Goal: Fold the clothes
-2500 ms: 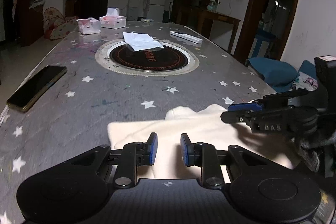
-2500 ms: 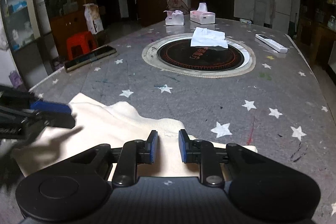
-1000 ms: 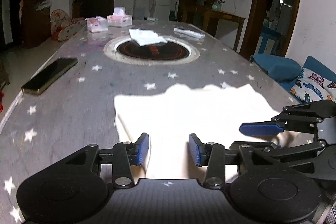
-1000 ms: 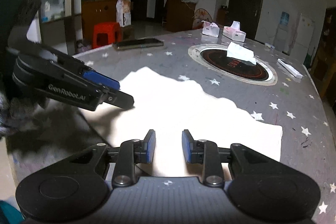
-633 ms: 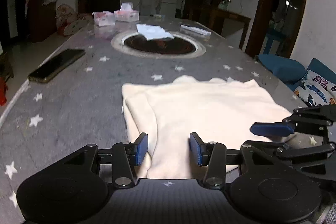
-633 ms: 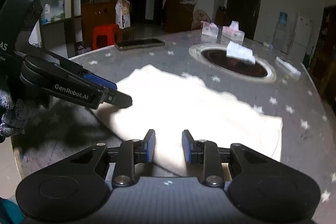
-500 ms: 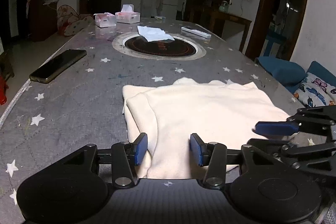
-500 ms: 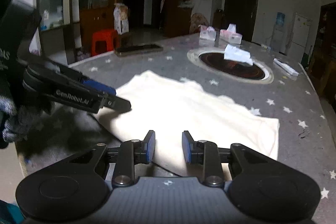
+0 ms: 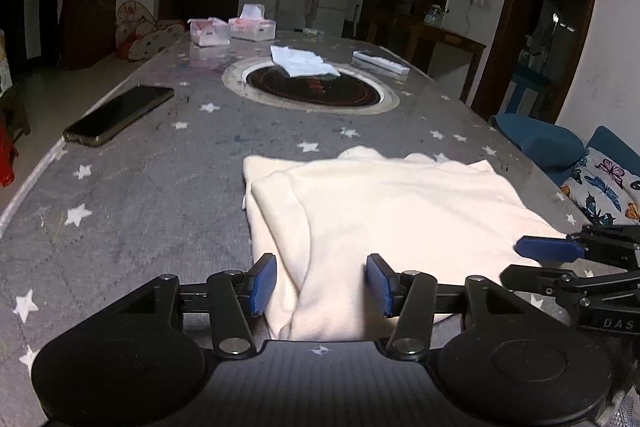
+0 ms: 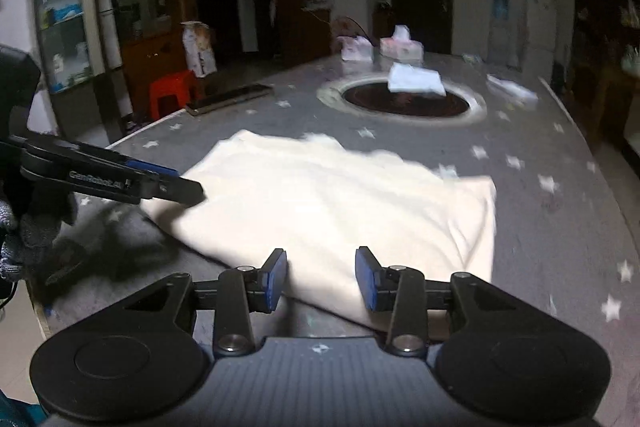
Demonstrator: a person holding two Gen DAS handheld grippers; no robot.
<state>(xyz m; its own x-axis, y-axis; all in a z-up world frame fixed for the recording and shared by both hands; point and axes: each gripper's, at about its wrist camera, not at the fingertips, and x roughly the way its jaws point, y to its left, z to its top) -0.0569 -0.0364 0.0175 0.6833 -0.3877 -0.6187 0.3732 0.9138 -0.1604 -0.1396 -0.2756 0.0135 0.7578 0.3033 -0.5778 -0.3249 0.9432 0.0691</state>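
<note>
A cream garment (image 9: pixel 400 203) lies folded flat on the grey star-patterned tablecloth (image 9: pixel 160 195). My left gripper (image 9: pixel 320 281) hovers at the garment's near left corner. Its jaws are opening, and the cloth edge lies between the pads without being pressed. My right gripper (image 10: pixel 321 277) is at the garment's (image 10: pixel 340 195) near edge, jaws also opening over the cloth and not gripping it. In the right wrist view the left gripper (image 10: pixel 188 187) points in from the left. In the left wrist view the right gripper (image 9: pixel 514 261) comes in from the right.
A dark phone (image 9: pixel 120 115) lies near the table's left edge. Further back are a round inset hotplate (image 9: pixel 360 95) with a white cloth (image 9: pixel 300 63) on it, two tissue boxes (image 9: pixel 252 25) and a white remote (image 9: pixel 380 62). Blue cushions (image 9: pixel 540 143) sit off the right side.
The garment has come down from being carried and now lies still in a folded stack. Both grippers' jaws have widened and let it go. The right gripper has shifted sideways and rolled.
</note>
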